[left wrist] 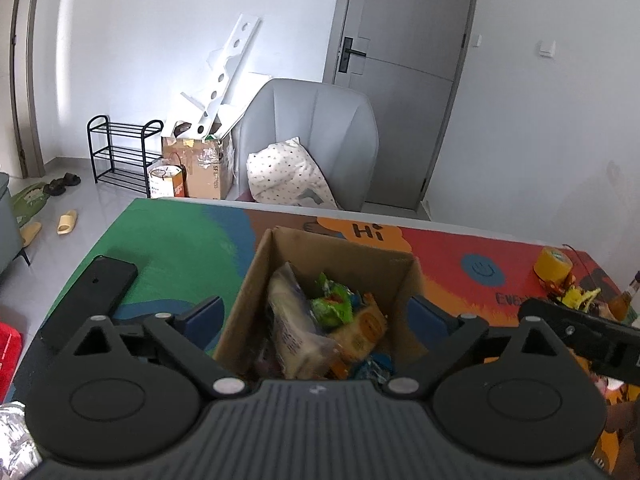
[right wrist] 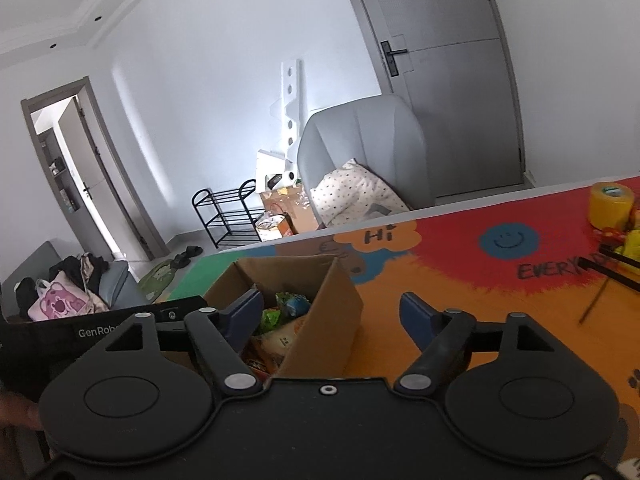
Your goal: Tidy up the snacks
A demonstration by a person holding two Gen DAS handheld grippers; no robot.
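An open cardboard box (left wrist: 340, 252) stands on the colourful mat and holds several snack packets: a clear wrapped pack (left wrist: 294, 328), a green packet (left wrist: 332, 306) and an orange packet (left wrist: 362, 330). My left gripper (left wrist: 318, 312) is open, its blue fingers on either side of the box, holding nothing. In the right wrist view the box (right wrist: 320, 320) is at lower left. My right gripper (right wrist: 332, 316) is open and empty, its left finger over the box opening, its right finger outside the box's right wall.
A black phone-like slab (left wrist: 90, 296) lies on the green part of the mat. A yellow tape roll (right wrist: 610, 206) and small yellow items (right wrist: 636, 246) sit at the far right. A grey chair with a dotted pillow (left wrist: 286, 176) stands behind the table.
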